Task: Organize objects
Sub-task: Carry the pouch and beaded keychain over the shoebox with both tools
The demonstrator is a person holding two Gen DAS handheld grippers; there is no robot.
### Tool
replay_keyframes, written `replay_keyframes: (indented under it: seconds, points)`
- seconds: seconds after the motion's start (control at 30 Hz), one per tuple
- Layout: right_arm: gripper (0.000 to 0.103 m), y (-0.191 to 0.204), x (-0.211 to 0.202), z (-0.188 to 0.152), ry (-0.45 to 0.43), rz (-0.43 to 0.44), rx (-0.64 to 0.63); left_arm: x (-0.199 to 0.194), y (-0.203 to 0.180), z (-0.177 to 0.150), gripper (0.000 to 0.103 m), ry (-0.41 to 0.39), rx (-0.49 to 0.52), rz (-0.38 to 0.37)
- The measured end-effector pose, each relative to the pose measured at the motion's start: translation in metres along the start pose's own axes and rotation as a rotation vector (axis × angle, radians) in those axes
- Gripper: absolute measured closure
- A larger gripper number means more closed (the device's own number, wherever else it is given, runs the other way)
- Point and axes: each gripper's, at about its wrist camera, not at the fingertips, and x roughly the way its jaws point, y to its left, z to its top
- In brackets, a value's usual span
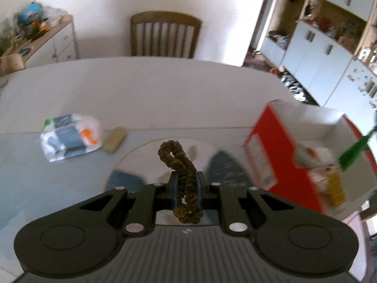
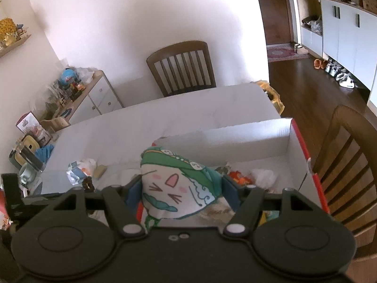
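Clamped between the fingers of the left gripper is a brown scrunchie, pinched tight with its loop poking out toward twelve o'clock and its tail hanging near the camera, clear of the worktop. At nine o'clock from it, a plastic-wrapped packet lies flat, with a tan pad touching its right edge. At three o'clock sits the red cardboard box, open-topped, with small items blurred inside. Over that box, the right gripper has its fingers spread fairly wide and pressed on either side of a stuffed cat-face pillow, green-capped, held above the box's near left corner. Behind the worktop at twelve o'clock stands a wooden chair.
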Motion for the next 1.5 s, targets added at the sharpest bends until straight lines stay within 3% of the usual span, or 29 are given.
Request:
replay_keyframes:
  seconds: [0.4, 0.77, 1.07, 1.5]
  points:
    - [0.034, -0.044, 0.004, 0.011, 0.004, -0.004, -0.003, -0.019, -0.090, 0.015, 0.088, -0.024, 0.068, -0.128]
    - [0.034, -0.077, 0.023, 0.006, 0.035, -0.059, -0.025, 0.007, -0.168, 0.016, 0.088, 0.031, 0.195, -0.187]
    - [0.034, -0.088, 0.049, 0.001, 0.056, -0.085, -0.044, 0.052, -0.195, 0.001, 0.088, 0.160, 0.216, -0.146]
    - [0.034, -0.078, 0.096, -0.015, 0.145, -0.128, -0.173, 0.094, -0.210, -0.009, 0.088, 0.275, 0.270, -0.054]
